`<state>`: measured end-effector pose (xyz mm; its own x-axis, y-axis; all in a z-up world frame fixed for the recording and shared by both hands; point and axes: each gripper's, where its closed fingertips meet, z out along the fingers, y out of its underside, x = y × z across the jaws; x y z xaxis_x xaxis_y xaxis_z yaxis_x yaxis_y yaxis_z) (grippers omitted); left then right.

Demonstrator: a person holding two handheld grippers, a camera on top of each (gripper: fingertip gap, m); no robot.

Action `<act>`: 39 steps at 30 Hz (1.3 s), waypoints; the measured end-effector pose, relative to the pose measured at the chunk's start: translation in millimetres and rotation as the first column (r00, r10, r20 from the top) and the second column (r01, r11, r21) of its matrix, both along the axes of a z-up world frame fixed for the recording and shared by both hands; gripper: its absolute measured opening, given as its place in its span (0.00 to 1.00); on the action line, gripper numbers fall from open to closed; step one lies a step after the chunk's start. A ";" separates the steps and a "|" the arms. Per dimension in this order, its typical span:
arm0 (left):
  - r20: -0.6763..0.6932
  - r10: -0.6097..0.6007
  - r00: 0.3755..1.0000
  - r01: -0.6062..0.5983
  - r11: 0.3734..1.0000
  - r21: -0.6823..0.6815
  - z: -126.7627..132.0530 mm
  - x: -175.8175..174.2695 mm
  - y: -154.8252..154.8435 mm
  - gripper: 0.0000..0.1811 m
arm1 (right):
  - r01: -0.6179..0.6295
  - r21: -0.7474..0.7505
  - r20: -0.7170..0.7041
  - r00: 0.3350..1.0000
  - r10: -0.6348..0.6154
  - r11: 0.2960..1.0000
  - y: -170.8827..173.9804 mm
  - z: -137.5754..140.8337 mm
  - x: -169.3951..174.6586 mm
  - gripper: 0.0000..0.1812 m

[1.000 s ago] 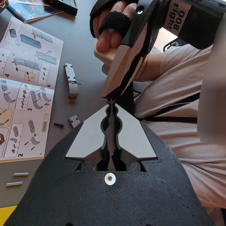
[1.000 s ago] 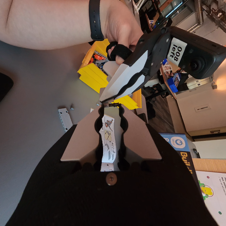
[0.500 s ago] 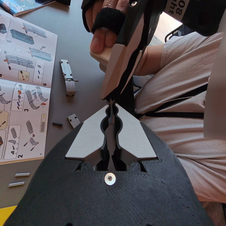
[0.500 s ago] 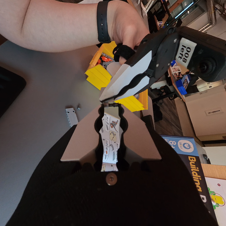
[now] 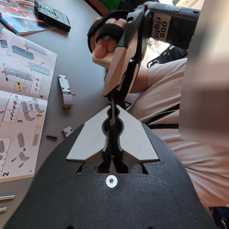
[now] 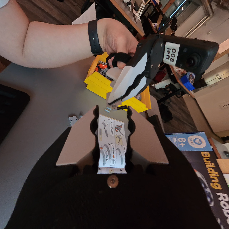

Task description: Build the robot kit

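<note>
Grey piece (image 5: 112,111) (thin) pinched in left tool (image 5: 112,106)

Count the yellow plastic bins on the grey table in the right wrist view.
2: one yellow plastic bin behind the left gripper, another just right of it, partly hidden.

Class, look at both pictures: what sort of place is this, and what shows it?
Probably a workshop or lab. A grey table holds an instruction booklet and a yellow bin of small building parts; workbenches stand behind.
</note>
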<state>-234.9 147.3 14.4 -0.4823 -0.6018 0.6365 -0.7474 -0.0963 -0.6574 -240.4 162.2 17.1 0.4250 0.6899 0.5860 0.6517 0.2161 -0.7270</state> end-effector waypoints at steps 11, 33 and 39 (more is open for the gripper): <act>0.003 0.047 0.999 -0.047 0.998 -0.045 4.5 6.1 5.9 0.00 | 0.102 0.025 -0.023 0.995 -0.101 0.995 15.9 5.1 5.2 0.18; -0.016 0.061 0.998 -0.060 0.997 0.045 -2.9 4.5 7.0 0.01 | 0.062 0.076 0.070 0.995 -0.068 0.995 14.6 -5.0 4.0 0.12; 0.010 0.079 0.997 -0.079 0.996 0.031 0.5 4.8 11.5 0.00 | 0.063 0.119 0.034 0.997 -0.067 0.991 18.9 0.5 3.3 0.13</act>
